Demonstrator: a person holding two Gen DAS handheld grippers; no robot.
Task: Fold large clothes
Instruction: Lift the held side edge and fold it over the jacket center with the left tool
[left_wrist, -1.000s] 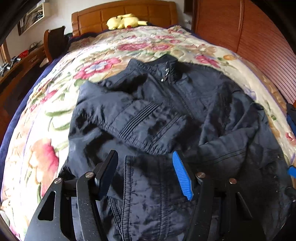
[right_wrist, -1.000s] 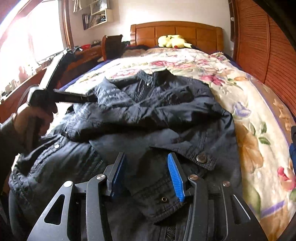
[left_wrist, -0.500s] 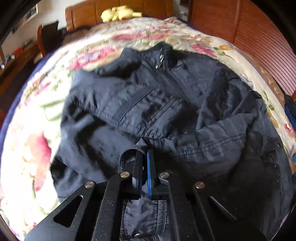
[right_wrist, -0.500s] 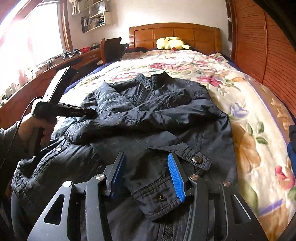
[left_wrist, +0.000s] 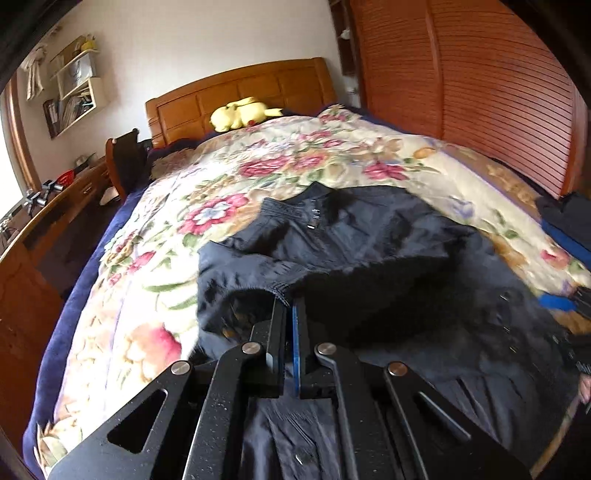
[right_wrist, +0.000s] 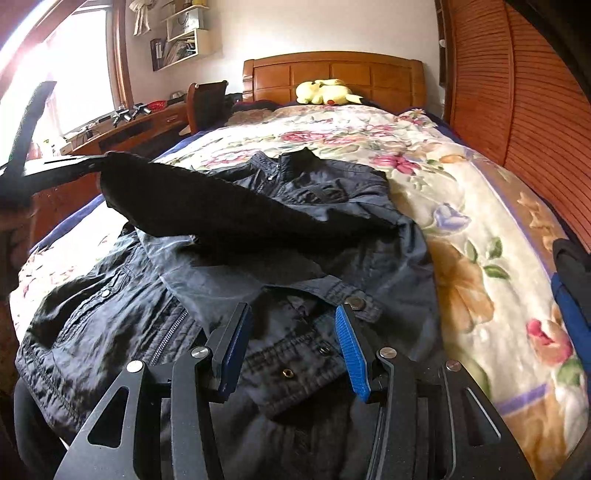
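Note:
A dark navy jacket (left_wrist: 369, 258) lies on the floral bedspread, collar toward the headboard. My left gripper (left_wrist: 290, 314) is shut on the jacket's left sleeve cuff (left_wrist: 279, 290) and holds it lifted off the bed. In the right wrist view the left gripper (right_wrist: 48, 166) shows at the far left with the sleeve (right_wrist: 207, 199) stretched up from the jacket (right_wrist: 295, 280). My right gripper (right_wrist: 291, 332) is open and empty, hovering over the other cuff (right_wrist: 354, 301) with its snap buttons near the jacket's lower part.
The floral bedspread (left_wrist: 155, 280) covers the bed. A yellow plush toy (right_wrist: 325, 91) lies by the wooden headboard (right_wrist: 332, 74). A slatted wooden wardrobe (right_wrist: 524, 110) stands along the right. A desk (right_wrist: 122, 129) and chair (right_wrist: 207, 99) stand to the left. Dark and blue clothing (right_wrist: 570, 288) lies at the right edge.
My left gripper closed on the left sleeve cuff and raised it off the bed, pulling the sleeve up. My right gripper stayed open over the other cuff.

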